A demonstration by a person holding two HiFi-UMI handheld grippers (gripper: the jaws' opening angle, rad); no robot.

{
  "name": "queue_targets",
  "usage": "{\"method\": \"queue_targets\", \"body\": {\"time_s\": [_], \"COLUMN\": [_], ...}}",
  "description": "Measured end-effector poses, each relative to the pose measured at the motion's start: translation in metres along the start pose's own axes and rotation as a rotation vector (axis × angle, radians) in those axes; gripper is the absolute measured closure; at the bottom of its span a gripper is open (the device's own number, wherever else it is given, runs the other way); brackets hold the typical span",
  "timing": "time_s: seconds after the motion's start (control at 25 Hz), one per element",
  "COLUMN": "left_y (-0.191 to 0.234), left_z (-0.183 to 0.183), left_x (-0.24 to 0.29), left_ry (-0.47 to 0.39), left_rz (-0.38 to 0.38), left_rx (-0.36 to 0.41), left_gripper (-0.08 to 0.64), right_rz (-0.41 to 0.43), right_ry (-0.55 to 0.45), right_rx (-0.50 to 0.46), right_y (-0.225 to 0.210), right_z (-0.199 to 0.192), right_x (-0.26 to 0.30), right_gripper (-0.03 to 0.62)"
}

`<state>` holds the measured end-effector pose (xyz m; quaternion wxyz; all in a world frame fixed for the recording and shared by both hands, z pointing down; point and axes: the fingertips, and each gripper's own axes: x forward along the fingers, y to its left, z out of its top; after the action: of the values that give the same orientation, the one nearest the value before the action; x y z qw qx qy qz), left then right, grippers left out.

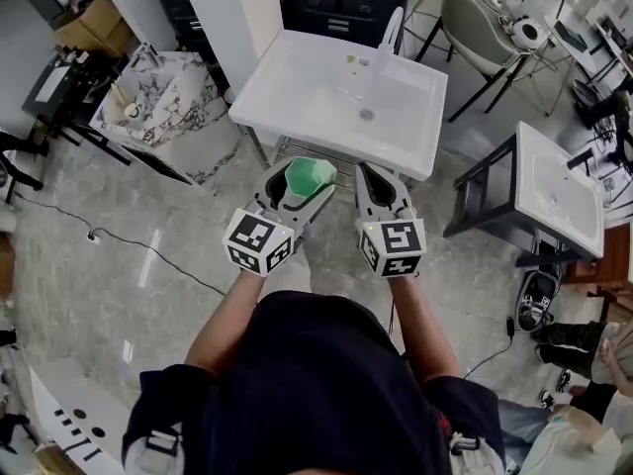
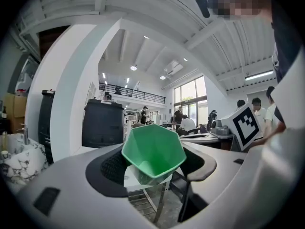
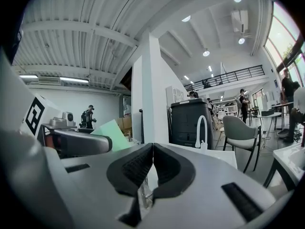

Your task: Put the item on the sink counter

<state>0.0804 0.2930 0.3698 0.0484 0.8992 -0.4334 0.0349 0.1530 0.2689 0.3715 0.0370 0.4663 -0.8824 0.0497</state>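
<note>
A green faceted cup [image 1: 309,179] sits between the jaws of my left gripper [image 1: 297,181], which is shut on it just below the front edge of the white sink counter [image 1: 297,92]. In the left gripper view the green cup [image 2: 153,150] is gripped between the dark pads, its mouth turned towards the camera. My right gripper [image 1: 381,181] is beside it on the right, shut with nothing in it. In the right gripper view the right gripper [image 3: 151,149] has its pads touching. The white faucet [image 1: 393,30] stands at the sink's far edge.
A marble-patterned basin [image 1: 163,92] stands at the left and a second white sink [image 1: 559,191] at the right. A grey chair [image 1: 485,28] is behind the sink counter. A black cable [image 1: 129,245] lies on the floor. A metal rack [image 1: 341,171] is under the sink.
</note>
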Motion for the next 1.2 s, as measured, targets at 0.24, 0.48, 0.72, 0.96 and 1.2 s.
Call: {"method": "queue_targets", "body": {"time_s": [0.24, 0.48, 0.72, 0.96, 1.2], "left_y": [0.012, 0.029, 0.059, 0.09, 0.125], "left_z": [-0.004, -0.004, -0.002, -0.002, 0.001], "left_x": [0.0, 0.008, 0.022, 0.038, 0.056], "left_ry": [0.005, 0.005, 0.004, 0.004, 0.006], "left_rz": [0.017, 0.029, 0.036, 0.039, 0.031], "left_rx": [-0.007, -0.019, -0.037, -0.054, -0.067], "left_gripper": [0.235, 0.235, 0.233, 0.233, 0.235], "right_rz": [0.015, 0.012, 0.018, 0.024, 0.022], "right_ry": [0.006, 0.023, 0.039, 0.052, 0.059], "right_rx": [0.005, 0.01, 0.015, 0.007, 0.011], "right_y": [0.002, -0.004, -0.01, -0.015, -0.022], "right_z": [-0.003, -0.006, -0.007, -0.005, -0.002], "right_x": [0.011, 0.029, 0.059, 0.093, 0.132], "right_gripper": [0.558, 0.557, 0.558, 0.557, 0.558]}}
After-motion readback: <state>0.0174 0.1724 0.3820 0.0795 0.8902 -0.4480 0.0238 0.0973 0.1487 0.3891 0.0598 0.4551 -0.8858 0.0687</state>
